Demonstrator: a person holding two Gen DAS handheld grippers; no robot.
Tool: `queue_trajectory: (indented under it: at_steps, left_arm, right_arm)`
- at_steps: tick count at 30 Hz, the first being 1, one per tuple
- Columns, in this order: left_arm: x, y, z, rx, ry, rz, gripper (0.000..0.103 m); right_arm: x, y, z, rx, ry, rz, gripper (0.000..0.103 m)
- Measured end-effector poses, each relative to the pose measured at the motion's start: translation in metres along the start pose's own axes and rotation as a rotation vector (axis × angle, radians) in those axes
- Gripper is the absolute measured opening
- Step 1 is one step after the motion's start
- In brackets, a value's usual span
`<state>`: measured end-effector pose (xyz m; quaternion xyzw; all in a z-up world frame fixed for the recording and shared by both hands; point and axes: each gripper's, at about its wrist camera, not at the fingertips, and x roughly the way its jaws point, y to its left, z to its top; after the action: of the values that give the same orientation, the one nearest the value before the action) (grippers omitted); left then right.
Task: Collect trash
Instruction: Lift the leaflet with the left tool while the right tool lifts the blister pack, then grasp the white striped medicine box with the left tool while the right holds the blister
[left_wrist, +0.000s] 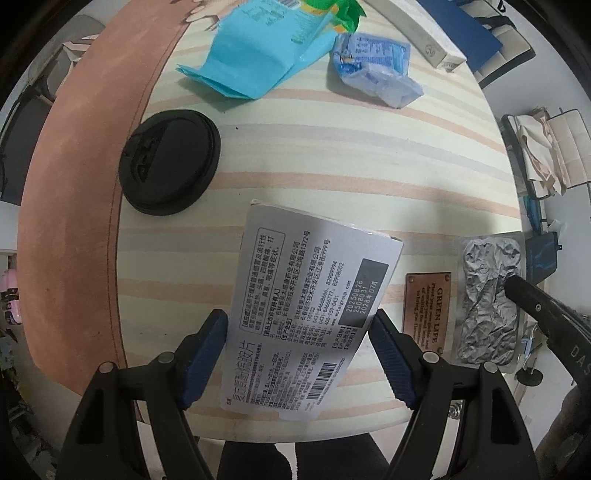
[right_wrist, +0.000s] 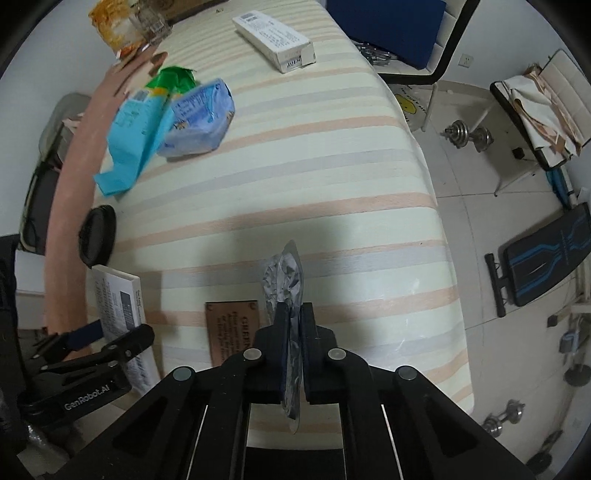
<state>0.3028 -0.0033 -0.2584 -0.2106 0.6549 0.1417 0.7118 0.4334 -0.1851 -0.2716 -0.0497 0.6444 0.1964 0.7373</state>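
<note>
My left gripper (left_wrist: 297, 332) is shut on a white medicine box (left_wrist: 306, 295) with black print, held above the striped table's near edge; it also shows in the right wrist view (right_wrist: 118, 299). My right gripper (right_wrist: 293, 314) is shut on a crumpled silver blister pack (right_wrist: 286, 280), held edge-up; it also shows in the left wrist view (left_wrist: 487, 295). On the table lie a black cup lid (left_wrist: 170, 160), a cyan wrapper (left_wrist: 255, 55), a blue-white crumpled packet (left_wrist: 373, 66), a green wrapper (right_wrist: 173, 79) and a long white box (right_wrist: 275, 37).
A brown label plate (left_wrist: 426, 310) lies on the striped cloth (right_wrist: 314, 177) near the front edge. A pink band (left_wrist: 70, 206) borders the table's left side. Dumbbells (right_wrist: 469, 134), a blue chair (right_wrist: 399, 29) and a bench (right_wrist: 543, 254) stand on the floor to the right.
</note>
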Motion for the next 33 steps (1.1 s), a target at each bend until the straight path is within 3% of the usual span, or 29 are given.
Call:
queue_trajectory:
  at_steps: [12,18,20,25,28,33]
  left_arm:
    - [-0.038,0.031,-0.018,-0.035,-0.073,-0.110,0.076]
    - [-0.064,0.054,-0.038,-0.024,-0.154,-0.150,0.075]
    - [-0.071,0.058,-0.047,-0.010,-0.187,-0.151,0.067]
    - [-0.077,0.072,-0.062,0.026,-0.237,-0.151,0.067]
    - [-0.069,0.079,-0.064,0.021,-0.235,-0.153,0.067]
    - [-0.036,0.083,-0.058,-0.020,-0.142,-0.184,0.067]
  right_arm:
    - [-0.047,0.014,-0.019,0.025,-0.079,0.051,0.006]
    - [-0.076,0.025,-0.051,0.048,-0.142,0.040,0.006]
    - [-0.084,0.030,-0.063,0.065,-0.164,0.041,0.006]
    - [-0.106,0.048,-0.089,0.060,-0.232,0.021,0.006]
    - [-0.113,0.058,-0.103,0.063,-0.257,0.011,0.006]
    - [-0.097,0.067,-0.113,0.060,-0.220,-0.003,0.006]
